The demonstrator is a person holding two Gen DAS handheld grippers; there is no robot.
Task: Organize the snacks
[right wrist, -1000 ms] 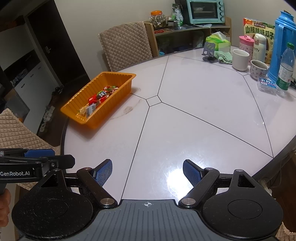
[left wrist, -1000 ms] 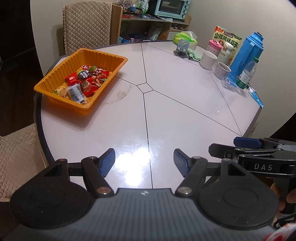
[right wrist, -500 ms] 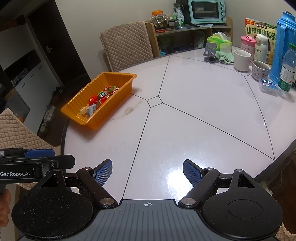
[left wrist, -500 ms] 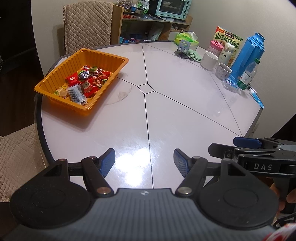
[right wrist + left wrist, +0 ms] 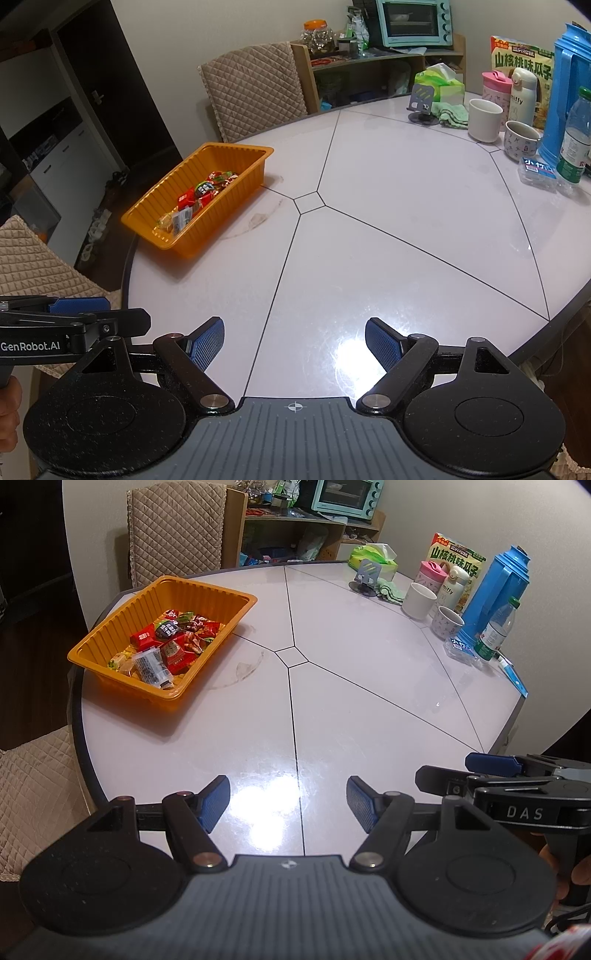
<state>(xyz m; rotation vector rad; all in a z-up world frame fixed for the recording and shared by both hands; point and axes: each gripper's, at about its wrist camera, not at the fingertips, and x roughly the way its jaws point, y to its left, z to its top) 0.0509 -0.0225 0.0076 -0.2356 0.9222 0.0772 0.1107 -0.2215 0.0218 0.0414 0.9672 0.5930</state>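
Nothing has moved: both tongs gape wide, empty, well short of the snack tray.

I see left gripper level, fingers spread wide, nothing between blue pads. Right gripper same: fingers apart, nothing held. Both side by side, pointing forward, my hands partly visible at handles.

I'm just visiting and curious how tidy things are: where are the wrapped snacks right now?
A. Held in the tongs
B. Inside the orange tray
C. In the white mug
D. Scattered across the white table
B: the wrapped snacks all lie inside the orange tray, while the left tongs and right tongs stand open, holding nothing.
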